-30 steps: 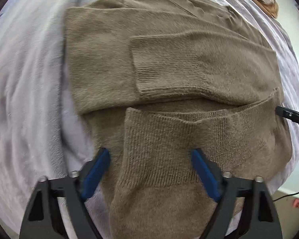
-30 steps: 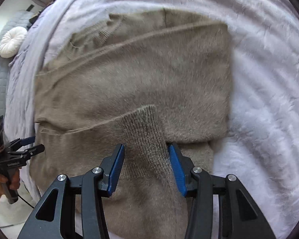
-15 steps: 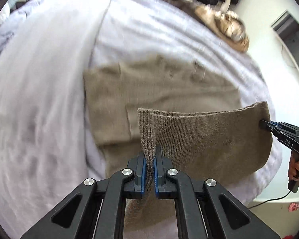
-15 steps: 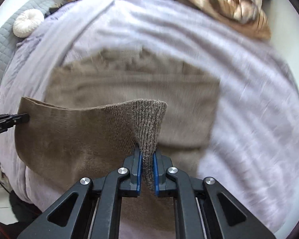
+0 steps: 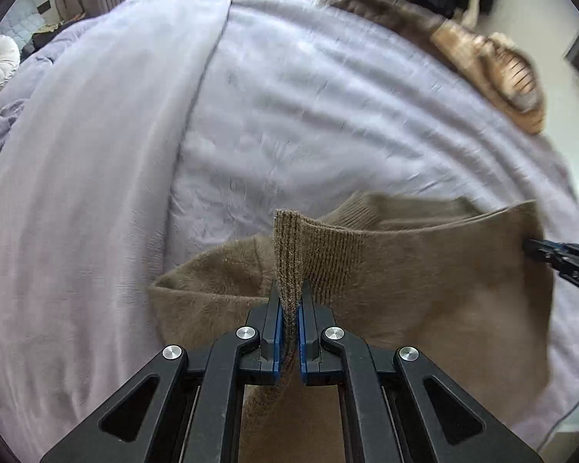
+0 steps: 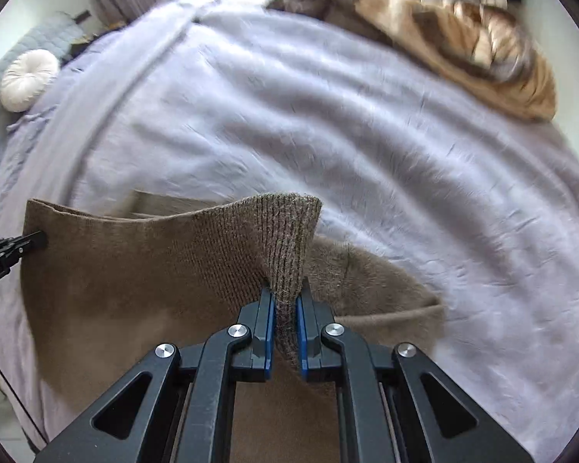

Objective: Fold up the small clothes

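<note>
Both grippers — left [image 5: 288,308], right [image 6: 285,310] — pinch the sweater's [image 5: 424,277] ribbed hem, lifted over the bed [image 5: 289,115]; lower folds hidden.

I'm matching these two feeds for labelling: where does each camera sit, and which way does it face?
Left wrist: rides the left tool, looking along its fingers over the lavender bedspread; the tool pinches the brown sweater hem.
Right wrist: rides the right tool, facing the same way, pinching the hem's other corner.
Shared: the sweater, the bedspread, the tan striped fabric; each shows the other tool.
</note>
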`<state>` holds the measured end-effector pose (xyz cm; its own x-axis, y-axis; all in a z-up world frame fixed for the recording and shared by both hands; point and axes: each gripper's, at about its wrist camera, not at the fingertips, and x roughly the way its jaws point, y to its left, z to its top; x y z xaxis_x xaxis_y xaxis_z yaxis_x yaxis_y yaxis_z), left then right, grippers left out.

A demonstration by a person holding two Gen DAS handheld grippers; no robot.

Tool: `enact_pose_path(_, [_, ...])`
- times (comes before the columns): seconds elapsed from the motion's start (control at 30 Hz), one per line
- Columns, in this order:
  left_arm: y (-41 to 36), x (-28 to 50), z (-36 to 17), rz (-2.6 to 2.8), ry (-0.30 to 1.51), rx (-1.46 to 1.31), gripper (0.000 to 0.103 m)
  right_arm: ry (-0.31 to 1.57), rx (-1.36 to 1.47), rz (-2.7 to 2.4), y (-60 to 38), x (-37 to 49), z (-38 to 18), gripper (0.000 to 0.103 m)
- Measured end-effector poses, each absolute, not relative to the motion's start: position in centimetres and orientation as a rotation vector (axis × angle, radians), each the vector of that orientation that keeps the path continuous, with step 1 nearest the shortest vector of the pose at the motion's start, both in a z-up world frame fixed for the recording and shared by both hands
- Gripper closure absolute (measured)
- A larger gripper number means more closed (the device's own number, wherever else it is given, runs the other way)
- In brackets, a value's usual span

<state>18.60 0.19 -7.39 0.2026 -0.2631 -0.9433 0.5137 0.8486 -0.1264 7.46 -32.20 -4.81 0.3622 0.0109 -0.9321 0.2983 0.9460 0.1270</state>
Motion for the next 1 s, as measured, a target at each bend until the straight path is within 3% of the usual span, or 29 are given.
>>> enact_pose_path(0.17, [0.4,19.1,-11.4,-0.496,1.295,0.262,0.095,1.245,0.396,-0.211,-33.9,8.4,-9.4,0.092])
enact_pose_path(0.2, [0.5,19.3,-11.6,-0.49,1.297,0.258,0.086,1.246,0.413,-0.209,-34.1,8.5,-9.7,0.092])
enact_pose_path(0.3, [1.5,19.6,-10.8,-0.385,1.25,0.282,0.038,1.241,0.469,-0.206,-35.2,8.4,-9.8,0.089])
enact_pose_path(0.37, [2.6,19.4,-9.7,-0.361,1.217,0.299,0.036,1.235,0.511,-0.22,-35.9,8.0,-9.4,0.087])
enact_pose_path(0.4, [3.2,19.2,-9.3,-0.362,1.224,0.302,0.036,1.232,0.519,-0.247,-36.3,7.6,-9.0,0.075])
enact_pose_path(0.47, [4.6,18.6,-8.5,-0.358,1.237,0.3,0.036,1.241,0.485,-0.335,-37.0,6.9,-8.3,0.063])
enact_pose_path(0.87, [15.4,6.8,-9.5,-0.373,1.615,-0.139,0.036,1.238,0.975,-0.385,-37.7,-9.9,-9.3,0.059])
enact_pose_path(1.0, [17.2,3.7,-11.0,-0.329,1.685,-0.311,0.036,1.118,1.271,-0.444,-36.2,-16.8,-10.3,0.055])
